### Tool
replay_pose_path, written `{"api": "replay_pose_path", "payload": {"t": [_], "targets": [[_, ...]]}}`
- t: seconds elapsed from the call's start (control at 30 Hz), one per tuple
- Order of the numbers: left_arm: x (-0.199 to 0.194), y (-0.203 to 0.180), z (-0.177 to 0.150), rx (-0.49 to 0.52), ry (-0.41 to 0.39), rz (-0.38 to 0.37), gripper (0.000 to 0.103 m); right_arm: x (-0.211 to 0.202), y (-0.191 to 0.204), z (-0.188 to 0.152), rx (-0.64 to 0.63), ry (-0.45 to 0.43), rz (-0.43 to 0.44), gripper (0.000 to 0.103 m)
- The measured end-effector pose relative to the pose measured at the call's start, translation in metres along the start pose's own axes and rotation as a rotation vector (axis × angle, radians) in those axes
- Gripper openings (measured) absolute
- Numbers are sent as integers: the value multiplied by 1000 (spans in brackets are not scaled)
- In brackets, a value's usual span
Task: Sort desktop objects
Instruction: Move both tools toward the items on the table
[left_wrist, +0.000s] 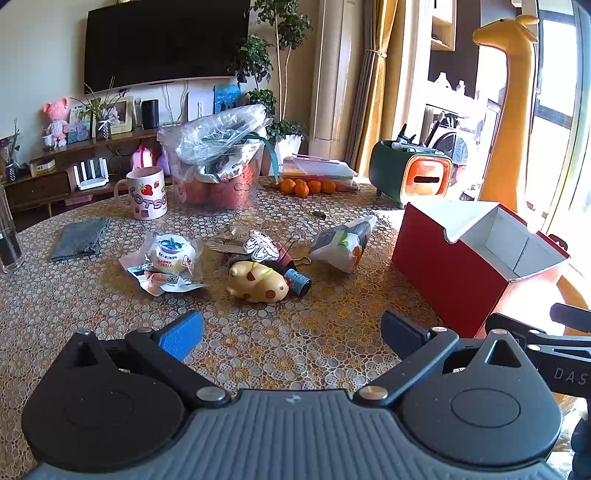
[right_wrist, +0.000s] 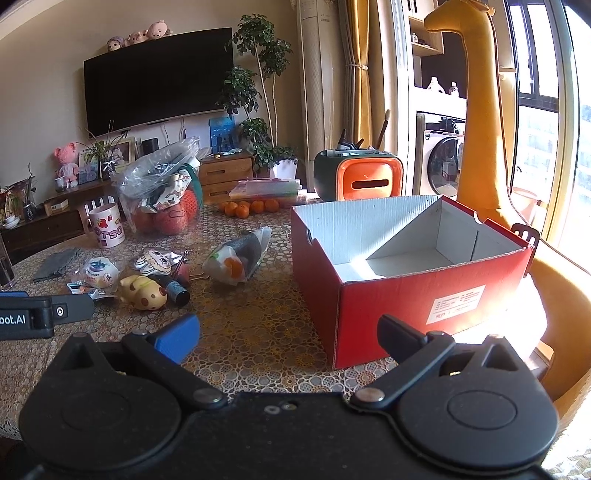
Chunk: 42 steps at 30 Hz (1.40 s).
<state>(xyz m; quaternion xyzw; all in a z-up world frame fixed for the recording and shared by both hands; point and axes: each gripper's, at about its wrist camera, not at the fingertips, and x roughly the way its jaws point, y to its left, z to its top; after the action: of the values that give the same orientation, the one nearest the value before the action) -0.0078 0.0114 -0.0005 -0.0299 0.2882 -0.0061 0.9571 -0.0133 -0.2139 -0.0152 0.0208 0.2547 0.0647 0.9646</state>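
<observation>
Living room with TV wall and plants behind; round surface (left_wrist: 258, 350) under a lace-pattern cover carries a loose clutter near its middle. Left tongs (left_wrist: 291, 330) and right tongs (right_wrist: 288, 332) both hang above the surface with fingers spread wide, nothing between them. Red cardboard box (right_wrist: 388, 306), white inside, open top, empty, sits at the right, well apart from the clutter; likely the drop target. Yellow spotted pig toy (left_wrist: 257, 282) lies closest to the left tongs, just beside a small dark cylinder (left_wrist: 298, 282); looks like hollow vinyl, light, a bit slick and rounded, so best pinched across the body at its narrow width, not the snout. Left of it a blueberry snack packet (left_wrist: 171, 254) on crinkly wrappers: soft, light, slippery film, grab the bulk, not the edge. Right of it a white pouch with orange print (left_wrist: 341, 245): floppy, will sag, take it mid-body. Pink mug (left_wrist: 146, 197) stands behind, near a clear fruit bag (left_wrist: 218, 170). Sorting not yet begun, I'd judge.
</observation>
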Motion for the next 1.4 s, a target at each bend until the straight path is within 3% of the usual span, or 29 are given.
{"api": "replay_pose_path", "payload": {"t": [0.37, 0.8, 1.03, 1.4], "targets": [[21, 14, 3, -16, 14, 17, 103, 23, 10, 11, -13, 15, 44, 102], [66, 49, 14, -36, 30, 87, 103, 69, 25, 31, -89, 29, 107, 102], [95, 43, 14, 58, 19, 71, 103, 100, 36, 45, -107, 39, 134, 102], [140, 33, 14, 110, 54, 62, 103, 167, 53, 67, -138, 73, 144, 100]]}}
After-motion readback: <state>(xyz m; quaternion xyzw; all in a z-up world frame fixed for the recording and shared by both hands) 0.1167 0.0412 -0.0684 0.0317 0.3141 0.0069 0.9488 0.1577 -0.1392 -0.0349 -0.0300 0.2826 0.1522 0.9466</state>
